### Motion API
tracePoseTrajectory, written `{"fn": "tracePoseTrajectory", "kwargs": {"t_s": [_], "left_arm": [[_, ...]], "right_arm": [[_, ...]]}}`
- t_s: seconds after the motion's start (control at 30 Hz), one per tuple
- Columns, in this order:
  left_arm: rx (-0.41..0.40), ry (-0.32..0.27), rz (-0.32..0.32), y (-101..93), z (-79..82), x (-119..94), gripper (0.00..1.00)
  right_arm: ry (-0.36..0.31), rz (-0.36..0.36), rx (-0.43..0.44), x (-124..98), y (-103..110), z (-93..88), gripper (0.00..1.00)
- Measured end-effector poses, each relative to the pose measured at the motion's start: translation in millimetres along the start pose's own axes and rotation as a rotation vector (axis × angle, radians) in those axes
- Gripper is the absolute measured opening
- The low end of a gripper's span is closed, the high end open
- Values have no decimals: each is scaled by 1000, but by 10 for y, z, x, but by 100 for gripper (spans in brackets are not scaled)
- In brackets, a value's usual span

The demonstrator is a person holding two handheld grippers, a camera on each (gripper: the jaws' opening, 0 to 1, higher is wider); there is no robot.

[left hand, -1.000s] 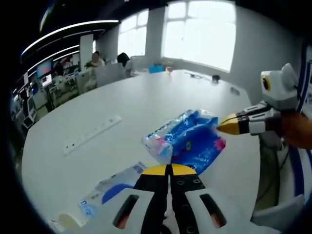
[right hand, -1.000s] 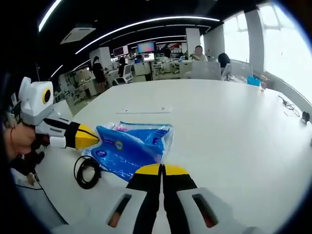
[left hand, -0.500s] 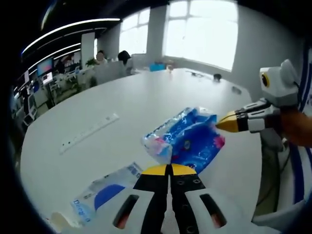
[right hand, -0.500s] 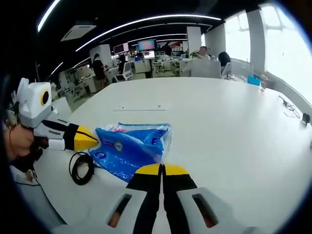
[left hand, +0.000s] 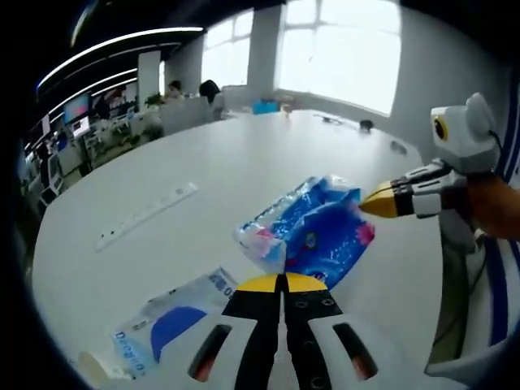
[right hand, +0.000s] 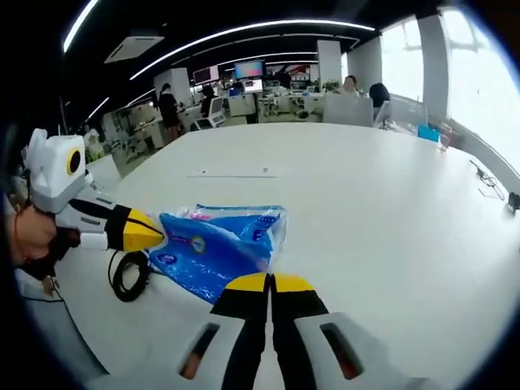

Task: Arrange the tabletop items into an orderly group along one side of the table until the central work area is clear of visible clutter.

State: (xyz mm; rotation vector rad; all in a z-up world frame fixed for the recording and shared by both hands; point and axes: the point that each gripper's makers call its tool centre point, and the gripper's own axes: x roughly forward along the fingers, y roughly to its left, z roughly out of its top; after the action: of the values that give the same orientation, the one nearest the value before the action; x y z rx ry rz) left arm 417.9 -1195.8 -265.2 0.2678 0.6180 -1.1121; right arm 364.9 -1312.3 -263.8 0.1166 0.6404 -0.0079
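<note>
Both clenched hand-held grippers, left (left hand: 283, 282) and right (right hand: 269, 282), grasp the blue pack (left hand: 317, 231).

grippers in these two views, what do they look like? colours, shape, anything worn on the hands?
Both match. The left gripper and right gripper each have two long black jaws capped with yellow tips, set in white housings with dark slots. Seen from the side, each narrows to a yellow point, with black and white bands behind it and a white body on top. A thin red band circles the wrist of the left hand.
</note>
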Motion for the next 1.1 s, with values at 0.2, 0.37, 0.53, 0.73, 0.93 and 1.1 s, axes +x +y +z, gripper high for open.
{"fn": "tracePoseTrajectory", "kwargs": {"t_s": [0.2,0.37,0.53,0.73,0.93,1.1], "left_arm": [[-5,18,9,32,-65,68,0],[-3,34,18,57,-114,120,0],[-3,48,28,82,-161,171,0],[-11,68,29,80,-237,243,0],[-13,81,43,116,-283,311,0],[-20,85,49,136,-300,325,0]], "right_arm": [[9,11,-4,80,-12,-37,0],[16,21,-4,142,-18,-73,0],[29,29,-6,200,-22,-140,0],[43,35,-2,283,-59,-198,0],[55,43,1,340,-74,-231,0],[60,52,-4,389,-79,-247,0]]}}
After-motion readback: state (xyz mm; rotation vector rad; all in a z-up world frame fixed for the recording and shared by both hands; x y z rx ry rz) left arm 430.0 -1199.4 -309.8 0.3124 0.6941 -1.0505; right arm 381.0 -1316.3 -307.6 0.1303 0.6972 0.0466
